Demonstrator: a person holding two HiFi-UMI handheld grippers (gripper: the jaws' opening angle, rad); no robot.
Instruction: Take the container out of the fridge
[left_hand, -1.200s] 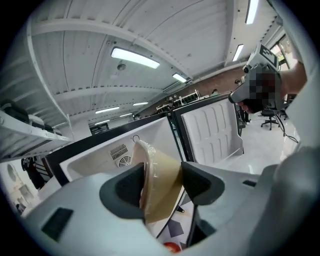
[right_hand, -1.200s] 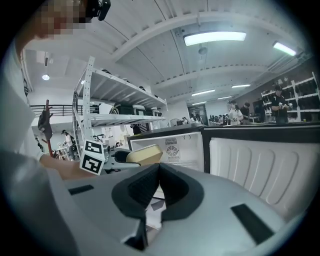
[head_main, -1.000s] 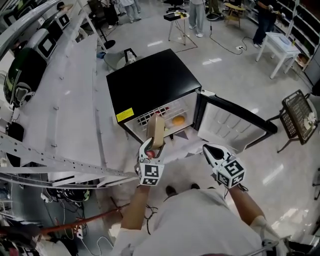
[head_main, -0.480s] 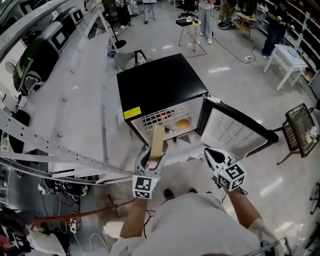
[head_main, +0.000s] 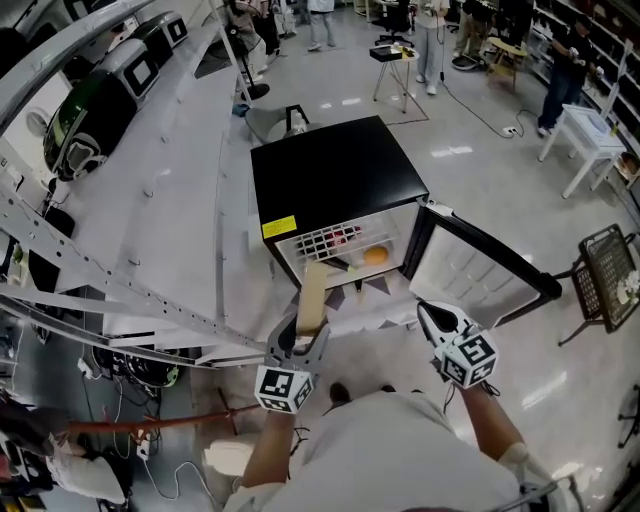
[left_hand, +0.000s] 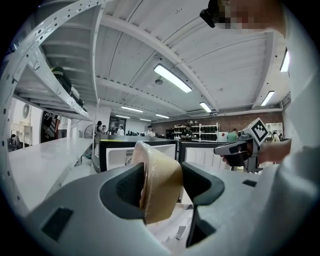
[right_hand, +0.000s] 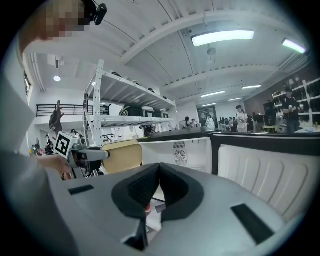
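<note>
Clamped in the left gripper (head_main: 303, 336), the flat tan plastic container (head_main: 313, 295) has drawn farther from the open black fridge (head_main: 335, 175), removal seemingly done; right gripper (head_main: 437, 322) closed, empty.

We see a tan container (head_main: 313, 297), and a fridge (head_main: 335, 175) black outside, white inside, with a yellow label (head_main: 279, 227). The left gripper (head_main: 303, 330) and right gripper (head_main: 428, 312) are grey with black-lined jaws and black-and-white marker cubes (head_main: 283, 389).
</note>
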